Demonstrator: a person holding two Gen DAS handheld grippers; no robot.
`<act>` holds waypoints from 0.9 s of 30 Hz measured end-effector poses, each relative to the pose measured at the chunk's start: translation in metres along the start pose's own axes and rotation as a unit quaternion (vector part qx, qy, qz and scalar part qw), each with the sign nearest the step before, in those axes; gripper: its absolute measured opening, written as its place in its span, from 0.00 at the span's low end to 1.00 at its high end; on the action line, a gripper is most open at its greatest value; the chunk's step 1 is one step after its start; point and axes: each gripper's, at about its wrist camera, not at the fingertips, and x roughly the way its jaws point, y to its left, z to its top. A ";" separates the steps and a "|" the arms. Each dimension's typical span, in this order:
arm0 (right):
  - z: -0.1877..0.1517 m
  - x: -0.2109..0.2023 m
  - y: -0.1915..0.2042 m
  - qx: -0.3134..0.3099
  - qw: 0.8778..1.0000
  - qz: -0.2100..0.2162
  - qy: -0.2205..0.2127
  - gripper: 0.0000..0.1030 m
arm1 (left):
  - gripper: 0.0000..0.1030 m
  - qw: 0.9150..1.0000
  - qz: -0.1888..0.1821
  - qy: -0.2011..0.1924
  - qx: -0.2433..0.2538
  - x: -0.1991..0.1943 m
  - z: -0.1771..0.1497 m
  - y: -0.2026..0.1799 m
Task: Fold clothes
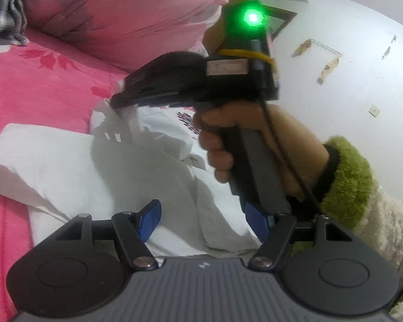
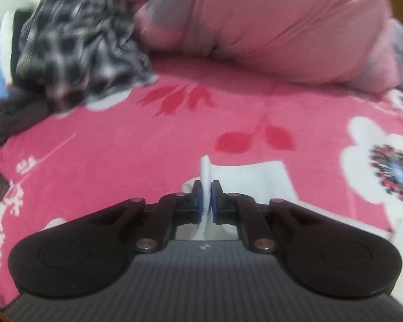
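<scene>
A white garment [image 1: 137,166] lies crumpled on the pink flowered bedsheet [image 1: 40,86]. My left gripper [image 1: 204,222] hovers just above it, jaws wide apart, with nothing pressed between the blue pads [image 1: 149,222]. A hand in a green-cuffed sleeve [image 1: 346,177] holds my right gripper [image 1: 115,102], whose tips pinch a raised edge of the white cloth at the garment's far side. In the right wrist view the right gripper [image 2: 207,201] has its blue pads pressed on a thin fold of the white garment [image 2: 258,177], which sticks up between them.
A large pink pillow [image 1: 126,18] lies at the head of the bed, also the pillow [image 2: 282,26]. A black-and-white checked garment [image 2: 75,51] is heaped at the far left with other dark clothes. A white wall [image 1: 349,80] stands to the right.
</scene>
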 end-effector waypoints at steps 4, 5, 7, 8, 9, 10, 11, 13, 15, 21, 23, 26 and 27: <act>0.007 -0.007 -0.011 0.039 0.998 0.051 0.001 0.36 | 0.69 1.000 -0.006 -0.004 -0.008 -0.004 0.000 0.002; 0.009 -0.014 -0.019 0.054 0.997 0.061 -0.005 0.40 | 0.69 1.000 -0.006 -0.004 -0.006 -0.004 0.000 0.001; 0.010 -0.031 -0.038 0.086 0.993 0.083 -0.020 0.42 | 0.69 1.000 -0.007 -0.005 -0.003 -0.005 0.000 -0.001; 0.009 -0.040 -0.049 0.102 0.990 0.092 -0.028 0.42 | 0.69 1.000 -0.009 -0.006 -0.002 -0.006 0.000 -0.001; 0.008 -0.050 -0.059 0.117 0.987 0.099 -0.038 0.42 | 0.69 1.000 -0.009 -0.007 -0.002 -0.006 0.000 -0.002; 0.008 -0.059 -0.070 0.131 0.984 0.106 -0.048 0.42 | 0.69 1.000 -0.008 -0.006 -0.002 -0.005 0.001 -0.001; 0.007 -0.066 -0.079 0.143 0.982 0.111 -0.053 0.40 | 0.69 1.000 -0.008 -0.006 -0.002 -0.004 0.001 -0.001; 0.005 -0.064 -0.089 0.155 0.980 0.114 -0.041 0.30 | 0.69 1.000 -0.005 -0.004 -0.002 -0.003 0.001 -0.001; -0.001 -0.052 -0.093 0.163 0.979 0.123 -0.015 0.22 | 0.69 1.000 -0.001 -0.001 0.000 -0.001 0.000 -0.002; -0.029 0.014 -0.102 0.205 0.970 0.118 0.045 0.16 | 0.69 1.000 0.002 0.004 0.003 0.004 0.002 0.002; -0.031 0.008 -0.110 0.236 0.962 0.132 0.033 0.18 | 0.69 1.000 0.002 0.005 0.004 0.004 0.001 0.002; -0.032 -0.023 -0.124 0.269 0.952 0.148 -0.004 0.19 | 0.69 1.000 0.001 0.005 0.004 0.003 0.001 0.002; -0.035 -0.039 -0.129 0.271 0.951 0.148 -0.018 0.19 | 0.69 1.000 -0.001 0.006 0.003 0.003 0.001 0.002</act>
